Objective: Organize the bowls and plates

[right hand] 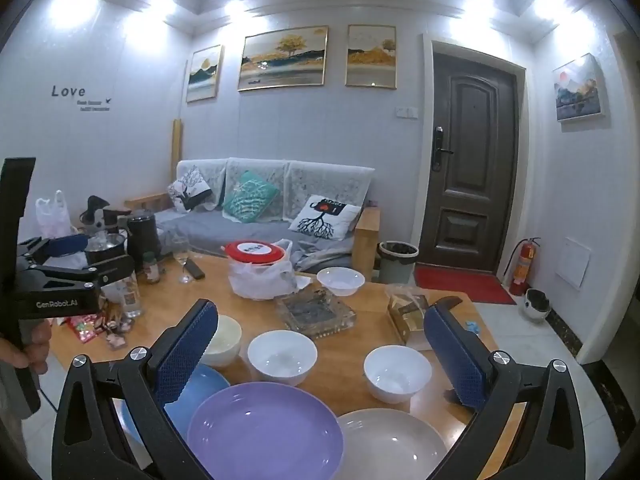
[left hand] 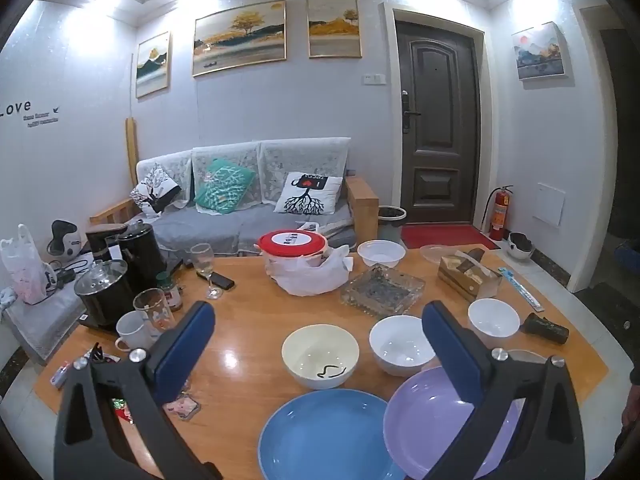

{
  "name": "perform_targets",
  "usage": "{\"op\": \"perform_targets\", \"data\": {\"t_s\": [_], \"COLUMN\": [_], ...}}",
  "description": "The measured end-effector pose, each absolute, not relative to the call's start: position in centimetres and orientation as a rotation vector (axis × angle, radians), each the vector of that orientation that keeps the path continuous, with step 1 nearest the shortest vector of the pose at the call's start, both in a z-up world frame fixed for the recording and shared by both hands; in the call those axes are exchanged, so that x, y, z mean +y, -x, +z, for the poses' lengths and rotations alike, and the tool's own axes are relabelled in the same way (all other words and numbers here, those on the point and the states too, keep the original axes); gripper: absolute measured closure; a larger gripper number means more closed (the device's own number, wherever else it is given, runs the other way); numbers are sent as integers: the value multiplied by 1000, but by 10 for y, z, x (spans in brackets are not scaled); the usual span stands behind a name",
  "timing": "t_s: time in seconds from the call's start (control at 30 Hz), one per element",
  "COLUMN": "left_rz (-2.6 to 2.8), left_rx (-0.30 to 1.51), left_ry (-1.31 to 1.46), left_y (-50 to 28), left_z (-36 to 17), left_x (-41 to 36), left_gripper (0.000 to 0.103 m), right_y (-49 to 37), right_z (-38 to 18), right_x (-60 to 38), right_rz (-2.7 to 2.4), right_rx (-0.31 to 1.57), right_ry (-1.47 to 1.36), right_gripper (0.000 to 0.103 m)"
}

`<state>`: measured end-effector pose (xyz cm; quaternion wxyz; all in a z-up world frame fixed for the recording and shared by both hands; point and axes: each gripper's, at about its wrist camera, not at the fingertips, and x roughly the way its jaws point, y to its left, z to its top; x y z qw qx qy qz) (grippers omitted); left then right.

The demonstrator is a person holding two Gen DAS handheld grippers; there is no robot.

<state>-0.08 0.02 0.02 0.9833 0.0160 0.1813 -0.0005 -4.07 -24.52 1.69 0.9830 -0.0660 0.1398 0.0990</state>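
Observation:
Both grippers hover open and empty over the near edge of the wooden table (left hand: 248, 320). Below my left gripper (left hand: 318, 312) lie a blue plate (left hand: 328, 436) and a purple plate (left hand: 440, 420). Beyond them stand a cream bowl (left hand: 320, 356) and two white bowls (left hand: 400, 344) (left hand: 494, 318). A small white bowl (left hand: 381, 252) sits far back. Under my right gripper (right hand: 322, 312) are the purple plate (right hand: 264, 432), a pale plate (right hand: 392, 444), the blue plate (right hand: 200, 392), the cream bowl (right hand: 224, 340) and white bowls (right hand: 282, 354) (right hand: 396, 372). A hand (right hand: 32, 344) holds the left gripper (right hand: 96, 256) at the left.
A red-lidded tub in a plastic bag (left hand: 296, 256) and a glass ashtray (left hand: 382, 288) stand mid-table. A wine glass (left hand: 206, 268), kettles (left hand: 108, 288), a mug (left hand: 130, 330) and a tumbler crowd the left side. A wooden tissue box (left hand: 468, 276) sits at the right.

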Motion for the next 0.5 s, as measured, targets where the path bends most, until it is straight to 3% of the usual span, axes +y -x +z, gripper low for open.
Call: {"op": "perform_targets", "data": {"t_s": [0.5], "left_rz": [-37], "left_rx": [371], "left_ry": [-37], "left_y": [5], "left_z": [2], "left_x": [-10], "left_gripper": [0], "right_y": [47], "right_z": [11], "right_x": [-240], "right_rz": [210], "right_rx": [282], "right_ry": [103], "right_gripper": [1]}}
